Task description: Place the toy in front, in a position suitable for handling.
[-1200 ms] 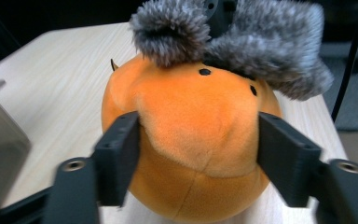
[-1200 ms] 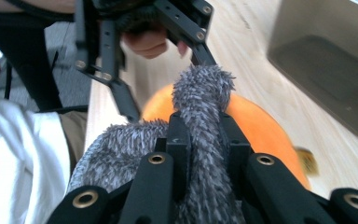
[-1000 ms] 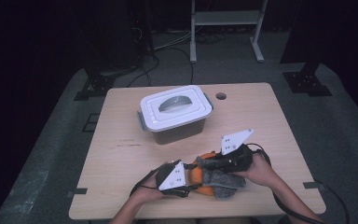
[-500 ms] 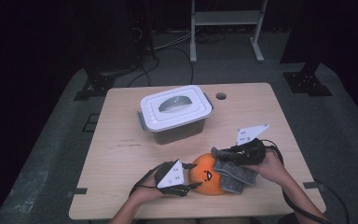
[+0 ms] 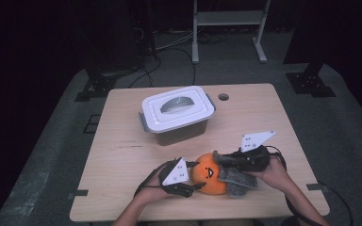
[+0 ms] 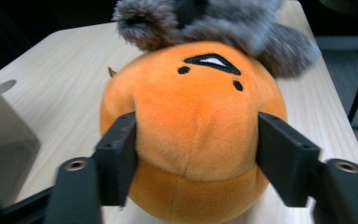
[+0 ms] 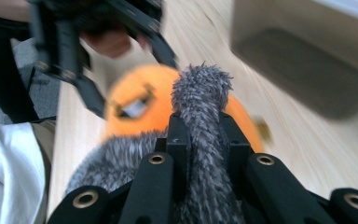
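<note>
A: Right, your table [image 5: 122, 160] first. What's on it?

B: Biggest item is your white-lidded box [image 5: 176, 113], at the back centre, lid on, grey handle on top. It sits well apart from both your hands.

A: And the toy?

B: Your orange plush ball [image 5: 209, 176] lies at the near edge of the table, between your two grippers. A stitched face shows on it. Grey fur [image 5: 235, 178] is attached on its right side, touching the table.

A: Left side?

B: Your left gripper [image 6: 193, 144] has the ball between its jaws, one at each flank. The jaws have just been opening. In the left gripper view the pads sit against the plush or just beside it; no real squeeze visible, so you're not gripping.

A: Right?

B: Your right gripper [image 7: 200, 140] is clenched on a strip of the grey fur. The tuft sticks out past the jaw tips, the ball just beyond it.
</note>
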Tool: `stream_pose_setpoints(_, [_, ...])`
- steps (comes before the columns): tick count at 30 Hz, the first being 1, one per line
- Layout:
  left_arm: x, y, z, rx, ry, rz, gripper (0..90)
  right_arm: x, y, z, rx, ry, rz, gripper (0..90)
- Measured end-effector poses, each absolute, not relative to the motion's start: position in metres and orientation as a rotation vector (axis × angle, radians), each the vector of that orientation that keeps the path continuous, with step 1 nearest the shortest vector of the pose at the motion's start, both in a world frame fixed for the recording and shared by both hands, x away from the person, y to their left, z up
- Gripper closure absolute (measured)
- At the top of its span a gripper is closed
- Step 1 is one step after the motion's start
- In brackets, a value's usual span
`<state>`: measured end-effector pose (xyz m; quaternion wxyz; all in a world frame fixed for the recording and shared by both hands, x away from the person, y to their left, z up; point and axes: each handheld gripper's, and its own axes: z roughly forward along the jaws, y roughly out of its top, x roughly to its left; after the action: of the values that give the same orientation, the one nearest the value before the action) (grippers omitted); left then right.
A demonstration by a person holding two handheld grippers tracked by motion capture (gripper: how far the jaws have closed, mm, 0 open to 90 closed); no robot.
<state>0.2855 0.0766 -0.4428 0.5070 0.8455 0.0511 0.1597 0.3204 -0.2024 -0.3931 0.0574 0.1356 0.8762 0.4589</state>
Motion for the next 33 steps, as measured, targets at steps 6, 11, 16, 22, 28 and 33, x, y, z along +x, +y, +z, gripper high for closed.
stream_pose_setpoints(6, [0.284,0.073,-0.436,2.019,0.167,0.383,40.9,0.306,-0.163,-0.375,0.196,2.674,1.344,77.5])
stream_pose_setpoints(11, [0.287,0.077,-0.434,2.002,0.215,0.370,41.2,0.306,-0.169,-0.376,0.208,2.684,1.300,77.6])
stream_pose_setpoints(16, [0.283,0.069,-0.426,2.003,0.189,0.377,41.3,0.303,-0.165,-0.369,0.187,2.676,1.338,77.6])
stream_pose_setpoints(22, [0.285,0.071,-0.428,2.008,0.200,0.366,41.2,0.303,-0.148,-0.363,0.120,2.688,1.276,77.5])
stream_pose_setpoints(28, [0.293,0.084,-0.435,2.004,0.255,0.327,40.9,0.310,-0.181,-0.382,0.276,2.669,1.316,77.5])
stream_pose_setpoints(33, [0.298,0.087,-0.436,2.000,0.308,0.312,40.8,0.296,-0.192,-0.392,0.274,2.638,1.413,77.4])
